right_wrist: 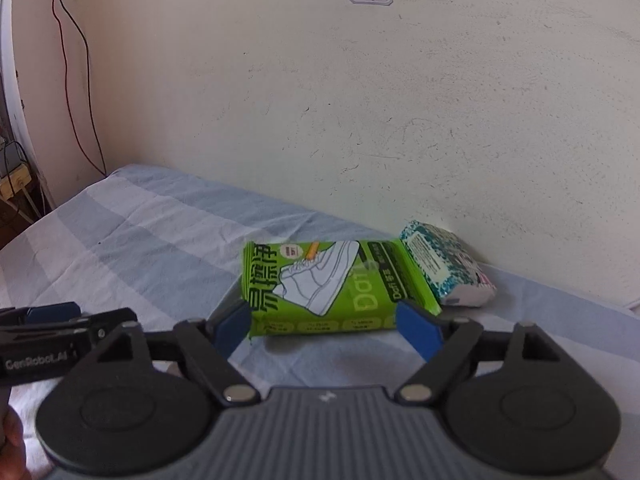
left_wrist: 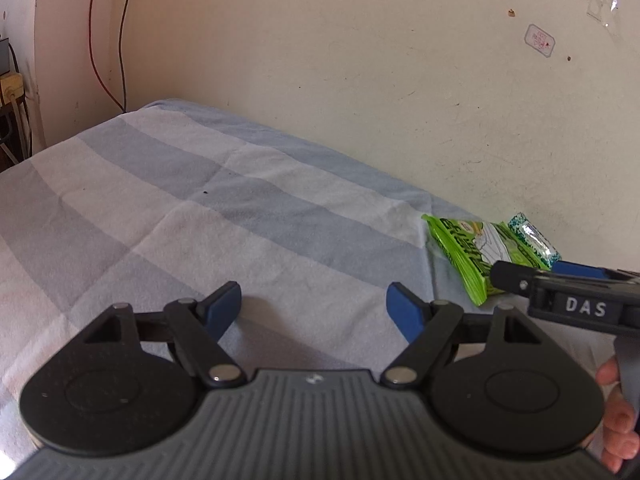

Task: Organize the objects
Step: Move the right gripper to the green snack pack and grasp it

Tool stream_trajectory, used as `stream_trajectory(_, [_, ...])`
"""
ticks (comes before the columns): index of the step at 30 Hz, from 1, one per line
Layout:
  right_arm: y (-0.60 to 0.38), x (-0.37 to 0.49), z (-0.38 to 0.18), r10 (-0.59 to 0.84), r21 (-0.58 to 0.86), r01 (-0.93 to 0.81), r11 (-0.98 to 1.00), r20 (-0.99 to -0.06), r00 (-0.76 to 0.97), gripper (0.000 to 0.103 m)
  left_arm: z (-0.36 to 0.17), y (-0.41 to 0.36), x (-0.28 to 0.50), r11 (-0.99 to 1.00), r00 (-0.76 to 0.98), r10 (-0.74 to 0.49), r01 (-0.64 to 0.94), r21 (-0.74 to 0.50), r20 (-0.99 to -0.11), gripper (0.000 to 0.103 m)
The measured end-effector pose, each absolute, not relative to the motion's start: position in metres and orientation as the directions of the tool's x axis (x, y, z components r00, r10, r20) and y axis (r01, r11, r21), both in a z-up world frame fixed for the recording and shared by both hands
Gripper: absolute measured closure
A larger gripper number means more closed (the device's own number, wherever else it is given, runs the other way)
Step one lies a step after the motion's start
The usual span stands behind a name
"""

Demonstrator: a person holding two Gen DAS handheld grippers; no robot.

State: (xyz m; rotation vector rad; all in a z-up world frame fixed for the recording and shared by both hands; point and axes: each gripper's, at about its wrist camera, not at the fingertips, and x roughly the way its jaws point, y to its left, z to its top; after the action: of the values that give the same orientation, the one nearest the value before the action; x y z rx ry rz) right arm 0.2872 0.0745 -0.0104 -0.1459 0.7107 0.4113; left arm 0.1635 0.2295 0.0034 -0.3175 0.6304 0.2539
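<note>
Right gripper (right_wrist: 323, 322) parted around green wipes pack (right_wrist: 324, 288), lying flat, long axis crosswise, left gripper (left_wrist: 314, 308) parted, empty

Your left gripper (left_wrist: 314, 308) hovers open over the striped blue-grey bedsheet (left_wrist: 200, 200); the bright green plastic wipes pack (left_wrist: 468, 256) lies off to its right.

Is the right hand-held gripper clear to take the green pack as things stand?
Probably yes: the right hand-held gripper is open, its pads flank the green pack, and nothing lies between them.
</note>
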Motion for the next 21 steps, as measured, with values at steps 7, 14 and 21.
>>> stream_trajectory(7, [0.09, 0.328, -0.031, 0.307, -0.043, -0.447, 0.893, -0.667, 0.678, 0.0, 0.003, 0.228, 0.166, 0.927, 0.78, 0.138, -0.319, -0.198, -0.611, 0.021])
stream_trajectory(14, [0.084, 0.34, -0.028, 0.288, -0.058, -0.452, 0.89, -0.697, 0.657, 0.012, 0.003, 0.229, 0.165, 0.93, 0.784, 0.122, -0.305, -0.206, -0.609, 0.02])
stream_trajectory(21, [0.073, 0.269, -0.021, 0.331, -0.147, -0.588, 0.795, -0.707, 0.625, 0.088, 0.005, 0.222, 0.162, 0.936, 0.796, 0.077, -0.265, -0.231, -0.6, 0.02])
